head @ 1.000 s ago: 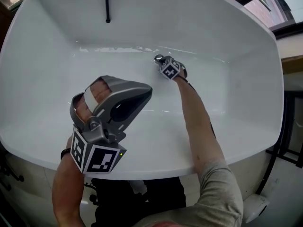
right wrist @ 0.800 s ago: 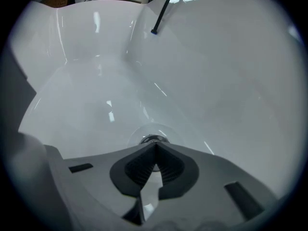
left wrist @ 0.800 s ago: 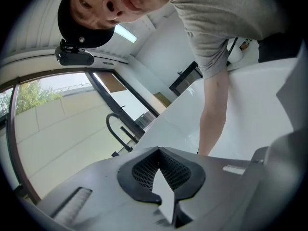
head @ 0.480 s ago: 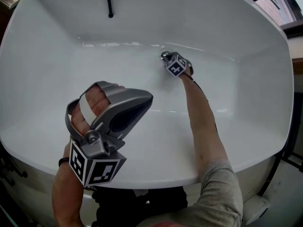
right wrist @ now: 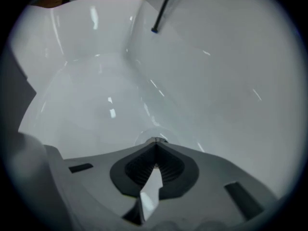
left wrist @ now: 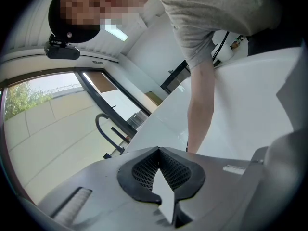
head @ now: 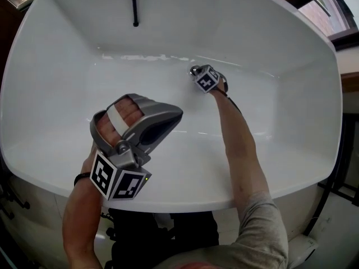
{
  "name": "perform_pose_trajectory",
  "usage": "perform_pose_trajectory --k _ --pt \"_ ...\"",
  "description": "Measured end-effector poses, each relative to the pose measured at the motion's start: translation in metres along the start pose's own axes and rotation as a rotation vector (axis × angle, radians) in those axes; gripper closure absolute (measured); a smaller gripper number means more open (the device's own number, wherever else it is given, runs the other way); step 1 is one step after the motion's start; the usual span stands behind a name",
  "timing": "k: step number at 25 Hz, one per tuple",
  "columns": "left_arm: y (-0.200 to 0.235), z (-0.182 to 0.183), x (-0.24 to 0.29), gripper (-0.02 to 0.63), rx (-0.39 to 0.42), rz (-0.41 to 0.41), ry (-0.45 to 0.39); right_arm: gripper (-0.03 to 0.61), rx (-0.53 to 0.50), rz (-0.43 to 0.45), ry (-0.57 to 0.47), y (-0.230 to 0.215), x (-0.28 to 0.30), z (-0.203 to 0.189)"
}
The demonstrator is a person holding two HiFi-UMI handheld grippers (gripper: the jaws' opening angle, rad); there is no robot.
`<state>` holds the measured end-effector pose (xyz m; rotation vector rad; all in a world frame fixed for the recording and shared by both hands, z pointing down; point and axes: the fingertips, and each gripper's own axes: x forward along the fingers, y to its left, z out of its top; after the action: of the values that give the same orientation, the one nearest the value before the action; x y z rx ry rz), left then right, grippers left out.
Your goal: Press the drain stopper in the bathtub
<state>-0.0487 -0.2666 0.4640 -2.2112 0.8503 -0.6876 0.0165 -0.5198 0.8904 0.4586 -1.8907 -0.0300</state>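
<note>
Beneath you, the white bathtub [head: 280,43] fills the head view, its far rim partly cut off at the top of the frame. Your left gripper [left wrist: 158,150] hangs over the near rim, left of centre. Its fingers are pressed together with nothing between them, pointing back toward your right arm [left wrist: 202,105]. Your right gripper [right wrist: 154,149] reaches down to the tub floor, far and right of centre. Its fingers are also closed together, tips right at the drain stopper [right wrist: 155,139]. Most of that chrome stopper is hidden behind the fingertips, so you cannot tell whether they touch it. A black hose [head: 134,4] hangs down the far wall, its upper end out of frame.
</note>
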Motion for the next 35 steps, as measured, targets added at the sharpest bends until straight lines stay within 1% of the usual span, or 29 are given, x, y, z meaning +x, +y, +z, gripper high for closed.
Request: perform_pose_trajectory --k 2,4,6,8,9,11,13,14,16,18,19,23,25,30,35 --pt "-0.002 -0.004 -0.001 0.607 0.012 0.004 0.004 0.577 -0.034 0.034 -0.07 0.003 -0.042 0.02" --pt "-0.002 -0.01 0.0 0.607 0.004 0.018 0.002 0.577 -0.03 0.055 -0.166 0.005 -0.097 0.039" --pt "0.001 -0.018 -0.002 0.607 -0.041 0.037 0.004 0.577 -0.026 0.068 -0.273 0.015 -0.158 0.059" --pt "0.004 -0.026 -0.007 0.607 -0.108 0.059 0.018 0.577 -0.022 0.099 -0.417 0.04 -0.228 0.087" --pt "0.005 -0.027 -0.01 0.607 -0.123 0.07 0.032 0.577 -0.03 0.113 -0.484 0.053 -0.265 0.098" --pt "0.018 -0.017 -0.012 0.607 -0.11 0.097 0.041 0.578 -0.08 0.105 -0.595 0.067 -0.344 0.115" --pt "0.046 0.013 -0.012 0.607 -0.117 0.144 -0.003 0.578 -0.147 0.057 -0.687 0.065 -0.423 0.128" --pt "0.06 0.031 -0.015 0.607 -0.129 0.172 -0.03 0.578 -0.164 0.038 -0.736 0.067 -0.459 0.132" --pt "0.08 0.067 -0.03 0.607 -0.148 0.216 -0.07 0.578 -0.143 0.026 -0.848 0.075 -0.525 0.139" --pt "0.092 0.103 -0.049 0.607 -0.15 0.239 -0.104 0.578 -0.079 0.033 -0.961 0.086 -0.586 0.144" --pt "0.095 0.121 -0.059 0.607 -0.151 0.245 -0.124 0.578 -0.065 0.027 -1.007 0.092 -0.614 0.145" --pt "0.105 0.196 -0.104 0.607 -0.142 0.274 -0.216 0.578 -0.108 -0.01 -1.148 0.13 -0.714 0.15" --pt "0.109 0.228 -0.128 0.607 -0.142 0.289 -0.251 0.578 -0.139 -0.021 -1.191 0.152 -0.75 0.151" --pt "0.114 0.307 -0.181 0.607 -0.147 0.318 -0.363 0.578 -0.234 -0.047 -1.234 0.206 -0.814 0.149" --pt "0.113 0.369 -0.228 0.607 -0.177 0.326 -0.474 0.578 -0.32 -0.067 -1.273 0.252 -0.865 0.151"
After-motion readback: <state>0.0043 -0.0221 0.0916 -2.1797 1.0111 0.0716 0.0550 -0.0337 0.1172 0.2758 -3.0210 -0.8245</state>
